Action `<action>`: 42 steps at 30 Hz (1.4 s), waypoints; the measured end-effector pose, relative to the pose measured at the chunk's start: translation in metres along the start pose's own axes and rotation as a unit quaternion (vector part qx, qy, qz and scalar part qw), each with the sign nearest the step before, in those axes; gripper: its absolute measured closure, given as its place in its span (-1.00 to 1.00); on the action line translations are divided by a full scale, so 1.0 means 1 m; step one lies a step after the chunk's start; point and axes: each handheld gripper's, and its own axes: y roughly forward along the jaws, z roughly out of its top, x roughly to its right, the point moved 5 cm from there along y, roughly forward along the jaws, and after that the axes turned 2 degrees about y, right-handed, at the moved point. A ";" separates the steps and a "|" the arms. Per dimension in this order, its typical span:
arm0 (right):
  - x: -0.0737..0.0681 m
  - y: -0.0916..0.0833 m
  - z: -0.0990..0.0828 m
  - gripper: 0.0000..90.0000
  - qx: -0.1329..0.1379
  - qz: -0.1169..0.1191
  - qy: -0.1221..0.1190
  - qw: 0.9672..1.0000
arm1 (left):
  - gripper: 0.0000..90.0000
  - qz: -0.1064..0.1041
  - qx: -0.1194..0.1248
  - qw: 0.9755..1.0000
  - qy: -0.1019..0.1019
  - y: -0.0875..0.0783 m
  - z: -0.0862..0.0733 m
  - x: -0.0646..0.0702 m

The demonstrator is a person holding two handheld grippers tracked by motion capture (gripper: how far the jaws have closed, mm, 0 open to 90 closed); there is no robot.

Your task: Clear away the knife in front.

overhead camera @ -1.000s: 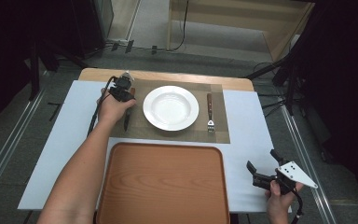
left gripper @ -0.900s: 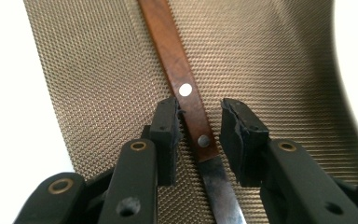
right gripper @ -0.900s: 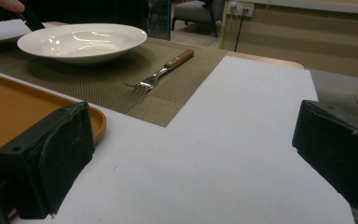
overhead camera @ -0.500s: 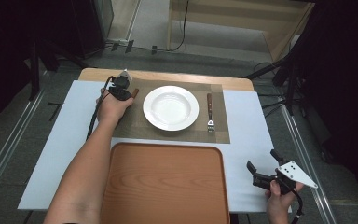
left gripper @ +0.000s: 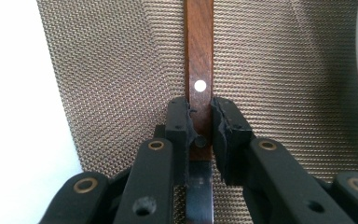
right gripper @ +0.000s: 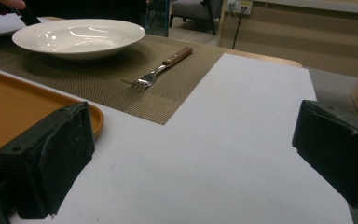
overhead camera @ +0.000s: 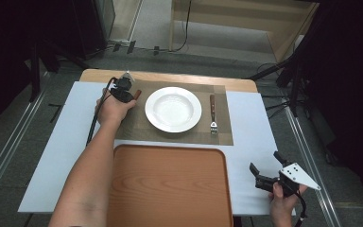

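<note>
Right gripper (overhead camera: 264, 176) waits open at the near table edge. Farther off, left gripper (left gripper: 200, 122), jaws just closed, clamps the knife (left gripper: 199, 70) handle on the mat (left gripper: 121, 70) left of the plate (overhead camera: 173, 109); knife's long axis runs straight ahead between the pads

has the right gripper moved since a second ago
No. The right gripper sits at the same spot off the wooden tray's right edge, jaws open.

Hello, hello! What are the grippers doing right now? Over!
Left gripper just closed on the knife handle, knife flat on placemat. Right gripper open, holding nothing. Plate beside the knife, apart.
</note>
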 end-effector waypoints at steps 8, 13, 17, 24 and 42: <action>0.001 -0.001 0.000 -1.00 0.001 0.000 0.002 1.000 | 0.69 0.003 0.006 1.000 -0.011 0.000 -0.001 0.001; 0.001 0.000 0.000 -1.00 0.000 0.000 0.003 1.000 | 0.68 -0.005 0.003 1.000 -0.024 0.000 0.000 -0.001; 0.001 0.000 0.000 -1.00 0.000 0.000 0.004 1.000 | 0.68 -0.016 0.002 0.999 -0.035 0.000 0.000 -0.003; 0.001 0.000 0.000 -1.00 0.000 0.001 0.003 1.000 | 0.69 -0.001 0.000 1.000 -0.015 0.000 0.000 0.000; 0.001 0.000 0.000 -1.00 0.000 0.002 0.003 1.000 | 0.69 0.002 0.002 1.000 -0.001 -0.006 -0.003 -0.002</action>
